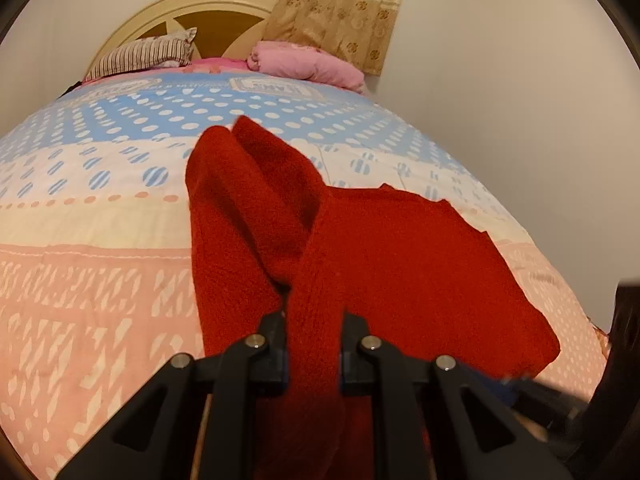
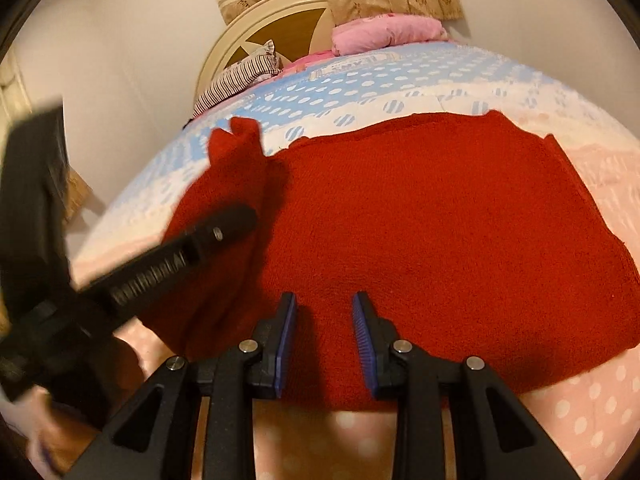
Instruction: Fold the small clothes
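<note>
Spread across the patterned bedspread (image 2: 592, 400) at frame centre lies the red garment (image 2: 440, 220), left gripper (image 1: 314, 344) clamped on its bunched edge, right gripper (image 2: 324, 340) gaping empty above – lift evenly, keep that fold line straight

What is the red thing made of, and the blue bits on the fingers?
The red garment looks like a thick knit, maybe wool or acrylic: fuzzy, matte, with a nubbly texture and soft folds. The blue pads on the right gripper's fingers look like ridged rubber or soft plastic, judging by fine ribs along the face; which one I can't tell.
</note>
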A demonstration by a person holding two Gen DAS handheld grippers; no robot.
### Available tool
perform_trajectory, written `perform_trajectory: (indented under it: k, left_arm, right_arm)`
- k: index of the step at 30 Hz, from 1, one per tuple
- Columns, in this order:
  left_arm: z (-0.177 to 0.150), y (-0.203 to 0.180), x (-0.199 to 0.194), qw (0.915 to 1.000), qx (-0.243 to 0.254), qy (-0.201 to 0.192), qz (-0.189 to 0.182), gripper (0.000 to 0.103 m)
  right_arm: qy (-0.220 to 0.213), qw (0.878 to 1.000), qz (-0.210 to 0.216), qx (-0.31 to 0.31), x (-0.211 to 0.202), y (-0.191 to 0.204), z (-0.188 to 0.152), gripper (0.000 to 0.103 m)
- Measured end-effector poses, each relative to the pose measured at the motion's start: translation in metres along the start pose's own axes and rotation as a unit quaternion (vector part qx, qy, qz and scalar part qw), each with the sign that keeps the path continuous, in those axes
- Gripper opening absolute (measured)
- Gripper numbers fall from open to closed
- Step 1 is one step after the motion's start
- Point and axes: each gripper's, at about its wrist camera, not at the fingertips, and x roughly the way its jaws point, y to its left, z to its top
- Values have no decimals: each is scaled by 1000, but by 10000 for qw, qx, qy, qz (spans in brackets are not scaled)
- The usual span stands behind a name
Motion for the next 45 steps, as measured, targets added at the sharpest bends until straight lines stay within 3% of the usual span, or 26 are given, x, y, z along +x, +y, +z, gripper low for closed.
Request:
perform_trajectory:
  k: [3,7,12,16,21,22,23,24,30,36,45]
  left_arm:
    - [-2,3,-2,9998,-144,-36,-137,16]
    - [-5,2,-2,9996,-190,-105,-181,16]
    - [-9,-3,-3,9997,-131,-174,-115,16]
    - [-11,-7,-4,9997,-77,-194,-111,16]
    - [-13,-8,-6,9995,-134,-211,-185,16]
    - [-13,-8,-7,9995,-142,-215,-189,16]
    - [-14,-8,-8,9994,-164,-221,-212,16]
    - [-12,-4,-7,9993,-185,-224,-242,16]
    - [-8,-21,-28,9986,67,-433,-301,15]
    - [6,-72,-43,9962,413,-507,-571,15]
    - [12,-157,-5,9909,921,-153,-966,15]
  right_arm:
    - [-92,9997,218,-21,-6,-4,20,32]
    - [-104,9969,779,-4,2,-2,64,62]
    - [536,9909,1161,-427,54,32,120,63]
    - [1035,9804,1287,-1073,87,72,139,64]
    - [1589,9632,642,-2070,129,110,135,63]
    - [1606,9621,522,-2143,132,112,134,54]
    - [1506,9623,386,-2233,133,112,132,21]
    - [1441,9629,362,-2255,132,109,131,13]
    - [1002,9820,593,-1486,102,76,135,12]
    - [729,9876,973,-993,58,42,152,12]
    - [602,9952,756,-178,18,-65,162,12]
